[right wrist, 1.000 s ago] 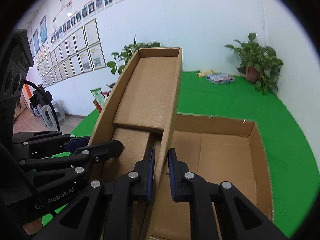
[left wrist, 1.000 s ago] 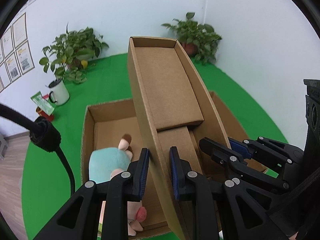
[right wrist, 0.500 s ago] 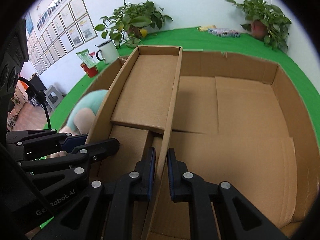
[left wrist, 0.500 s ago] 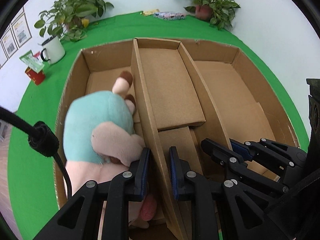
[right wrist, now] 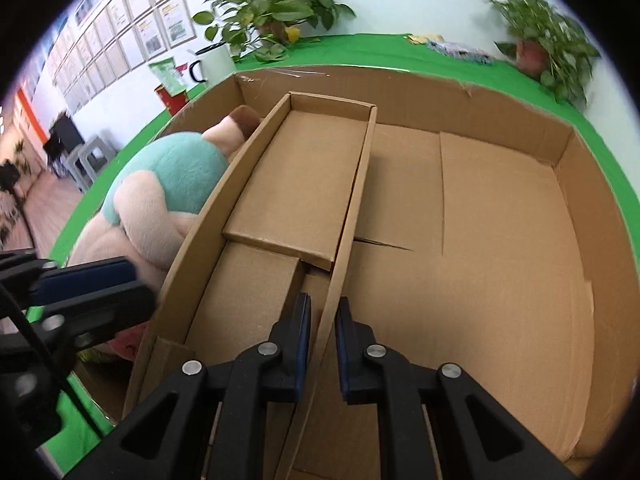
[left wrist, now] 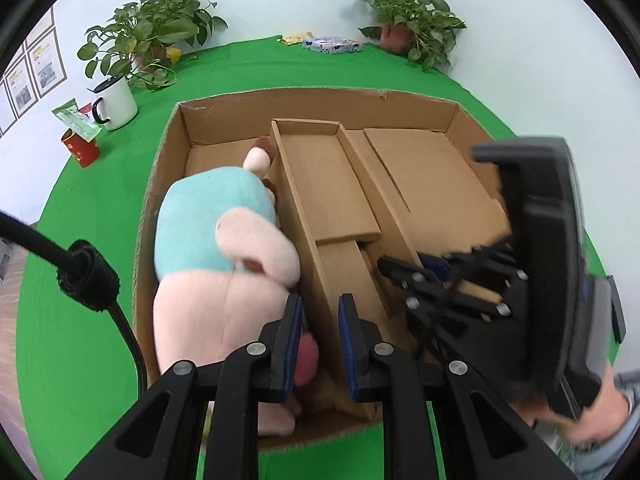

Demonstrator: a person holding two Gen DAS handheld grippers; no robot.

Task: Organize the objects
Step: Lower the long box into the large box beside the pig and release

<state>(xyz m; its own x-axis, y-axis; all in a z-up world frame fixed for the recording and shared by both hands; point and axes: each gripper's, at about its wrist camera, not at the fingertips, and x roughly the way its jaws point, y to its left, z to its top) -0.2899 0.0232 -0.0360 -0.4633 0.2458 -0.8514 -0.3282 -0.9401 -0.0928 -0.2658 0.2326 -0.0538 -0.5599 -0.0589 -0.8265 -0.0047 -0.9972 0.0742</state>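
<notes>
A narrow cardboard tray (left wrist: pixel 324 184) (right wrist: pixel 304 184) lies inside a big open cardboard box (left wrist: pixel 304 98) (right wrist: pixel 576 152). My left gripper (left wrist: pixel 319 344) straddles the tray's left wall with a gap on each side. My right gripper (right wrist: pixel 322 348) straddles the tray's right wall, also slightly parted; it shows in the left wrist view (left wrist: pixel 424 276). A plush toy (left wrist: pixel 216 240) (right wrist: pixel 160 188) in pink and teal lies in the box, left of the tray, against its wall.
The box stands on a green table (left wrist: pixel 80 240). A white mug (left wrist: pixel 116 102), a red cup (left wrist: pixel 80 150) and two potted plants (left wrist: pixel 152 44) (left wrist: pixel 404 16) stand at the back. A colourful packet (left wrist: pixel 332 45) lies far back.
The tray has been lowered from tilted up to lying flat in the box. Both pairs of jaws have parted slightly from the tray walls. The right gripper has drawn back a little.
</notes>
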